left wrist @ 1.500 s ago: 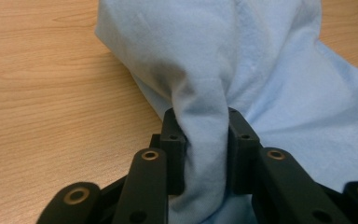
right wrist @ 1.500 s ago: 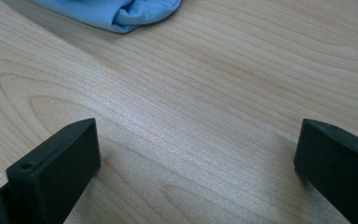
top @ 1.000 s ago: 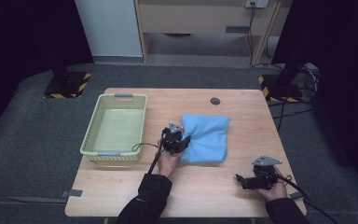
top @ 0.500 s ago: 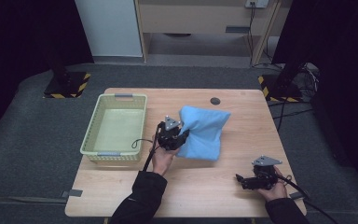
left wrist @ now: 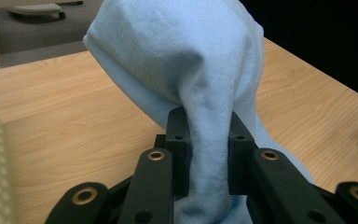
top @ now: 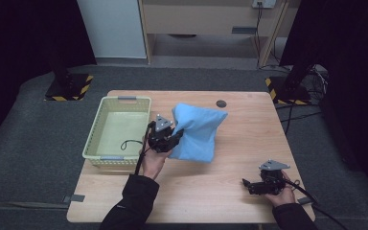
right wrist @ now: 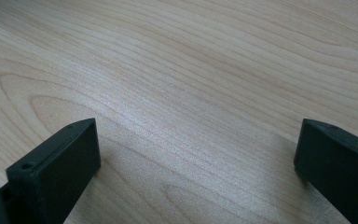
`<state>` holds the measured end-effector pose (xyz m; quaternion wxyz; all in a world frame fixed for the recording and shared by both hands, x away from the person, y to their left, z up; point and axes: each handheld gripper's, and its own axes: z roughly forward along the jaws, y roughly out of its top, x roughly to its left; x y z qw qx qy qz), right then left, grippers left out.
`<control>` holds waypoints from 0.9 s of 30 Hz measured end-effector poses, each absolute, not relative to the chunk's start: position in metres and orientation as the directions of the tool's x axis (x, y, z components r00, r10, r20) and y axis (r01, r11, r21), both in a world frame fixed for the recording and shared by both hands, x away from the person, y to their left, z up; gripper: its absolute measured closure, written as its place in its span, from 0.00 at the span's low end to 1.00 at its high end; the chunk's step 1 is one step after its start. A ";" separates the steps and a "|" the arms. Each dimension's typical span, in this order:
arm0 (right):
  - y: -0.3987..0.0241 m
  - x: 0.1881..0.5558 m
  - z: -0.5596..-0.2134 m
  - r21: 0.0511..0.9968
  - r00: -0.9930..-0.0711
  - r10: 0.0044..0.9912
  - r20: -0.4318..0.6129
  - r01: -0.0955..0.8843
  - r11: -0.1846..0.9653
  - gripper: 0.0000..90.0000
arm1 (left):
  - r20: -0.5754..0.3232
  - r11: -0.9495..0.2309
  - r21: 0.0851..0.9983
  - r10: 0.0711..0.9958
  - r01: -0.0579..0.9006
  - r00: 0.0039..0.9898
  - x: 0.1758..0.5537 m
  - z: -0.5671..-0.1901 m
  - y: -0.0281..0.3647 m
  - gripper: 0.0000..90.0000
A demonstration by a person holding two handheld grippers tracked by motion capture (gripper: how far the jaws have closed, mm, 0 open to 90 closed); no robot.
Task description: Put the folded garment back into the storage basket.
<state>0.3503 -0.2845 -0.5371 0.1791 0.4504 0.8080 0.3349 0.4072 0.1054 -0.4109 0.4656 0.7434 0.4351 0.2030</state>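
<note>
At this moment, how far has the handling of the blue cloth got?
Done: the left hand-held gripper has pinched a fold of the blue cloth. In hand: that edge is raised off the table beside the empty basket. Left, probably: placing it inside. The right hand-held gripper rests open.

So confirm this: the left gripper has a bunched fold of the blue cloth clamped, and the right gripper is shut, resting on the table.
One error: the right gripper is open, its jaws wide apart over bare table in the right gripper view. The left gripper does clamp the blue cloth.
</note>
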 end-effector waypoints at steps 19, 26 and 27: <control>-0.284 0.350 -0.537 0.704 -0.529 0.848 0.011 0.607 0.370 0.00 | -0.113 -0.141 0.889 0.856 0.437 0.505 0.385 -0.393 0.152 0.85; -0.284 0.350 -0.537 0.703 -0.530 0.848 0.011 0.607 0.370 0.00 | -0.121 -0.115 0.896 0.866 0.429 0.485 0.383 -0.385 0.170 0.85; -0.284 0.350 -0.537 0.703 -0.529 0.849 0.012 0.608 0.369 0.00 | -0.122 -0.111 0.897 0.869 0.429 0.479 0.383 -0.384 0.173 0.85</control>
